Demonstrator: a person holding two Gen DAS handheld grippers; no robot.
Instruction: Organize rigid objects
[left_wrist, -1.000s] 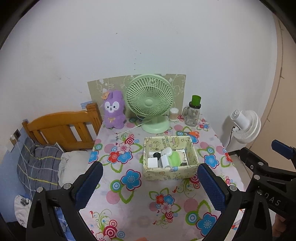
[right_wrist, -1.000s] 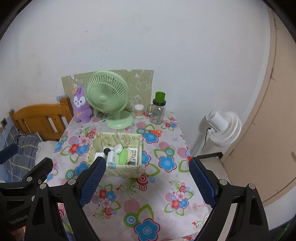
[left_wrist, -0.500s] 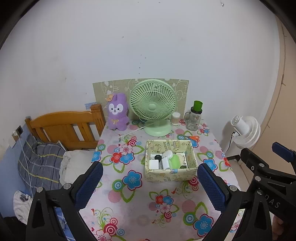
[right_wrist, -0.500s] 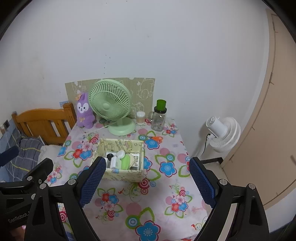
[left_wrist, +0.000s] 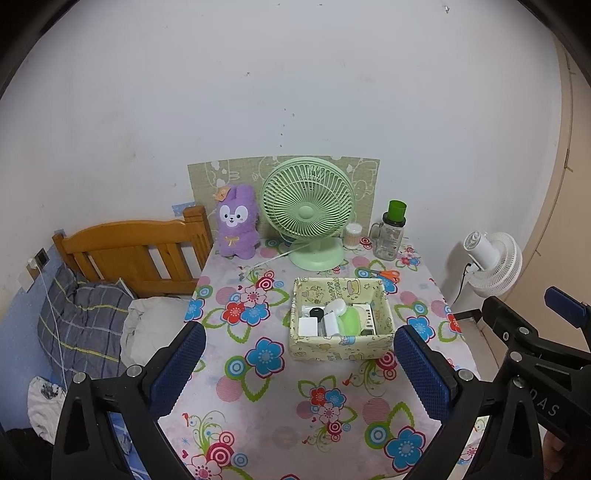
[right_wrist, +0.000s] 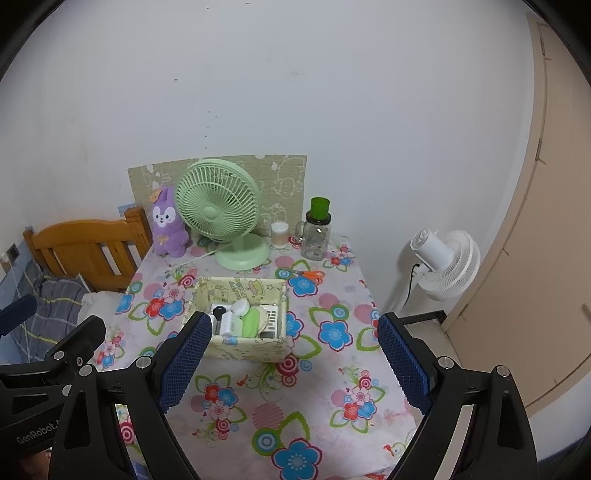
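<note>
Count: one patterned box, two fans, one plush, one bottle, one scissors | Box: pale yellow, open-topped, mid-table, holding small white, green and black items | Room: bare floral tablecloth around box to near edge | left gripper and right gripper: both wide apart, holding nothing

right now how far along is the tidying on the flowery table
Several small things already sit inside the pale yellow patterned fabric box: a white block, a black-capped piece, a light green oval case. Nothing is in hand: the left gripper and right gripper both hang open and empty above the floral tablecloth. The orange-handled scissors lie loose behind the box, possibly left to put away.
</note>
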